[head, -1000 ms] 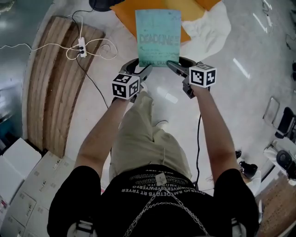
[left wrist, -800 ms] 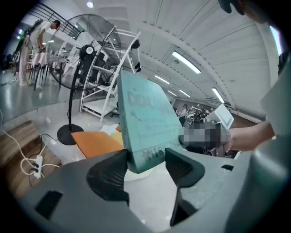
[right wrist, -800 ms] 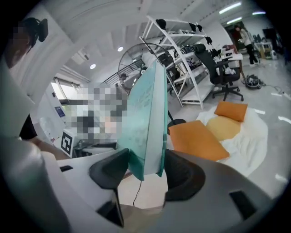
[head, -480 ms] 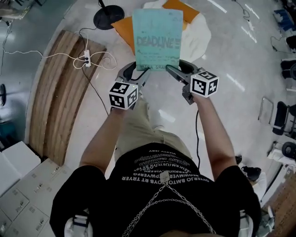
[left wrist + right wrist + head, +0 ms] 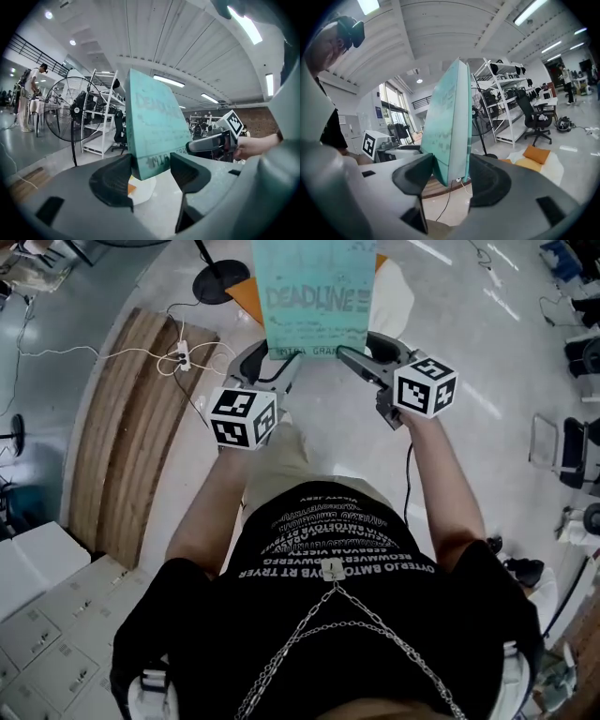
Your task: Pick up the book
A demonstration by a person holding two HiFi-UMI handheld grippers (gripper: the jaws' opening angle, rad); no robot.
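Floor [image 5: 487, 456], pale and glossy, fills most of the head view, with a curved wooden platform [image 5: 122, 456] down the left side and a white power strip [image 5: 181, 359] with its cable beside it. An orange cushion [image 5: 246, 298] on a white pad [image 5: 392, 306] lies at the top of the frame, far below the lifted load.

The book [image 5: 314, 296], teal with dark lettering, sits at the top centre, clear of the floor and held out in front of the person. It is carried by its near edge alone. The left hand-held gripper [image 5: 281, 369] pinches the lower left corner; in its own view the jaws [image 5: 152, 171] close on the cover on both faces. The right hand-held gripper [image 5: 356, 357] clamps the lower right corner, its pads [image 5: 450, 176] pressed on the book seen edge-on.

The lift looks essentially done; what remains is a steady carry. With only two corners gripped, the far end is unsupported, so both hands should move as one, at equal height and without twisting against each other, and neither pinch should ease.
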